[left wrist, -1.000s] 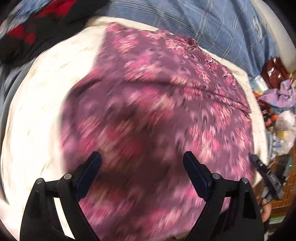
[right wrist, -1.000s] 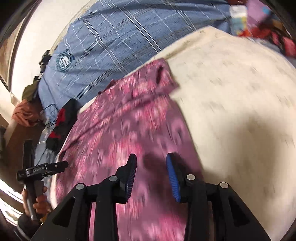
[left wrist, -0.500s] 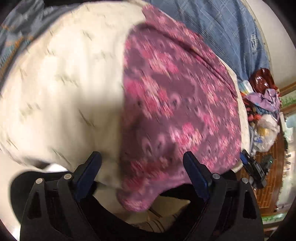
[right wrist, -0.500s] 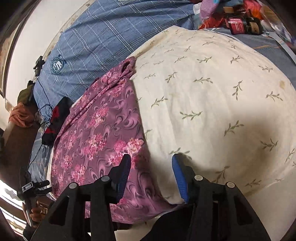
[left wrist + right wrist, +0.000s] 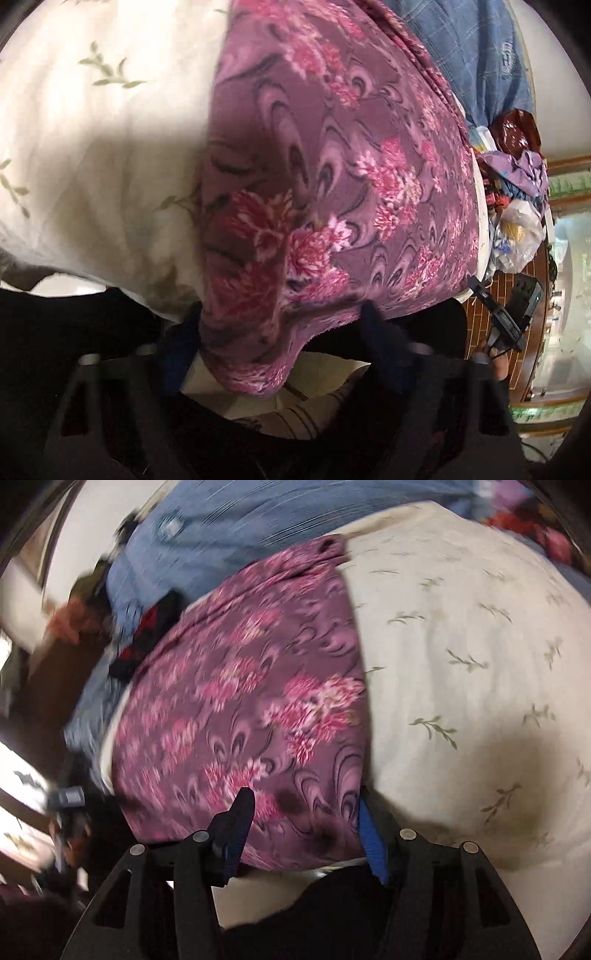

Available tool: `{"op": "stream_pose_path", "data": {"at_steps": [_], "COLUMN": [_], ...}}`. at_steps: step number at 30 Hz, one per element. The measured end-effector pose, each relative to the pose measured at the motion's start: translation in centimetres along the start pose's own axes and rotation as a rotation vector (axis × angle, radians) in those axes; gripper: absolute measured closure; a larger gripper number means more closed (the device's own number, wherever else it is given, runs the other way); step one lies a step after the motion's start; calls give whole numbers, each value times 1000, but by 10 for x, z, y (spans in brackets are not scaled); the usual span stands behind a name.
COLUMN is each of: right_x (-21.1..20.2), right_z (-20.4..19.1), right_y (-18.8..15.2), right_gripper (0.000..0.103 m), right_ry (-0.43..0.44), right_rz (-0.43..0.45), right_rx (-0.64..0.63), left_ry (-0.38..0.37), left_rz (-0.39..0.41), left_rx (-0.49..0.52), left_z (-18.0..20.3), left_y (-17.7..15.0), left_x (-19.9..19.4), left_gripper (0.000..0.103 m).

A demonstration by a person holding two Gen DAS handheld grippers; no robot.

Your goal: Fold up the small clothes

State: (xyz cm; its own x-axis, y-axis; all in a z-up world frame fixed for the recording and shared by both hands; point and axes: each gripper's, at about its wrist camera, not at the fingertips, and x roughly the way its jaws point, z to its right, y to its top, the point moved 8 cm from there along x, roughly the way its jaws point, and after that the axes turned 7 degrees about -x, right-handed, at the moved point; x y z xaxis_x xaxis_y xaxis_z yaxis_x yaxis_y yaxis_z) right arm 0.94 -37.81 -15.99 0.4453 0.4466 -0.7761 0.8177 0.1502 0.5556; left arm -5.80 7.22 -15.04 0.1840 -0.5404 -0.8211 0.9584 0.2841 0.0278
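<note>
The right black plastic two-finger tool (image 5: pixel 301 834) has angular arms with triangular cut-outs, round silver screws at the joints and ribbed blue pads (image 5: pixel 373 843) lining its fingers; the left black two-finger tool (image 5: pixel 275 350) looks blurred and shadowed, with dark blue pads and pale screw heads

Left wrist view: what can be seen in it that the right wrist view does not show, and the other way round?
Only the left wrist view shows the white plastic bag and the wooden floor. Only the right wrist view shows the black and red cloth. Both show the purple floral garment on the cream leaf-print sheet, beside the blue checked cloth, with its near edge between closing jaws.
</note>
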Motion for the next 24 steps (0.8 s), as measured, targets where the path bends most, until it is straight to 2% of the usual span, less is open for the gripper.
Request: {"op": "stream_pose_path", "data": {"at_steps": [1,2,3,6,9,13,16,19,24], "right_x": [2,4,4,-5,-24,-42,-48,-48,-42], "right_z": [0,0,0,-4,-10,-15,-13,-12,-4], "right_y": [-2,-3,-4,-2,8,28,47,77,126], "right_gripper": [91,95,96,96,96,96,96,96,96], "right_ry": [-32,-47,-55,-31,101,245,320,363,403], "right_rz": [-28,-51,-53,-27,60,173,246,309,392], "right_rx": [-40,-60,-78,-72,30,148,223,271,321], "left_ry": [9,8,-22,-120,-214,-295,-355,-383,-411], "left_rz": [-2,-8,-27,-33,-11,23,56,94,165], "left_rx": [14,25,31,24,53,82,67,44,-28], "left_z": [0,1,3,14,33,58,73,82,83], "left_y": [-1,-2,-5,-10,-15,-7,13,34,97], "left_x": [0,0,-1,-15,-40,-66,-79,-86,-99], "left_gripper": [64,76,99,98,98,98,98,98,98]}}
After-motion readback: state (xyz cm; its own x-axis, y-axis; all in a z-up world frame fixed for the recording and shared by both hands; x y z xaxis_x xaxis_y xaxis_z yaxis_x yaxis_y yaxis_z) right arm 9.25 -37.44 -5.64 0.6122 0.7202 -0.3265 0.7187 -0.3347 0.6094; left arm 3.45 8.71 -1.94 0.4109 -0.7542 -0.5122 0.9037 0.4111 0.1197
